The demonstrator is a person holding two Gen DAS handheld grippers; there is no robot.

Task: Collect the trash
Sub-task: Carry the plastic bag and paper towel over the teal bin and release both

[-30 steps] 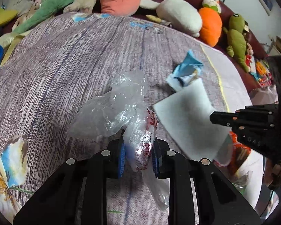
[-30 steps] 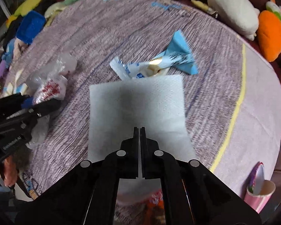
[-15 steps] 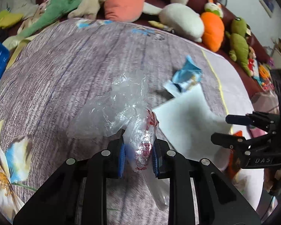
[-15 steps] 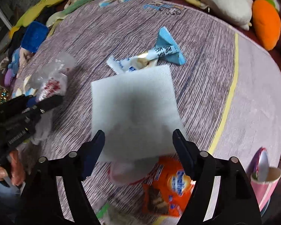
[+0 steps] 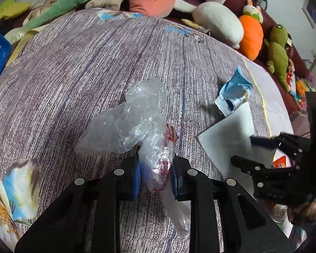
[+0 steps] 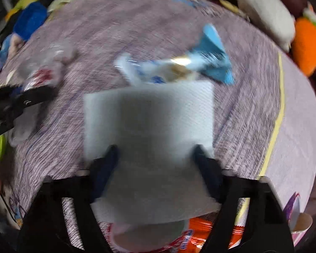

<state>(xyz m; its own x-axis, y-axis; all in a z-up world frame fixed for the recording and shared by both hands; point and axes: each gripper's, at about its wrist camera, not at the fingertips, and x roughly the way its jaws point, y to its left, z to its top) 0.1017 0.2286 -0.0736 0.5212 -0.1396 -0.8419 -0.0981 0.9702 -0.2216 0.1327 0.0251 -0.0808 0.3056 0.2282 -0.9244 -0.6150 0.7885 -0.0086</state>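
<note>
Left tool (image 5: 155, 177) clamped on crinkly clear bag (image 5: 134, 124), right tool (image 6: 155, 168) apart, closing over flat white napkin (image 6: 158, 113)

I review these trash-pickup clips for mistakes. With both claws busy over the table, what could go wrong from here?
1. The right claw, jaws apart after just narrowing, straddles the flat white napkin; thin paper may slide or crumple instead of lifting.
2. The left claw pinches only a narrow part of the clear plastic bag; most hangs loose and might slip out.
3. The blue wrapper touches the napkin's far edge and may get dragged.
</note>
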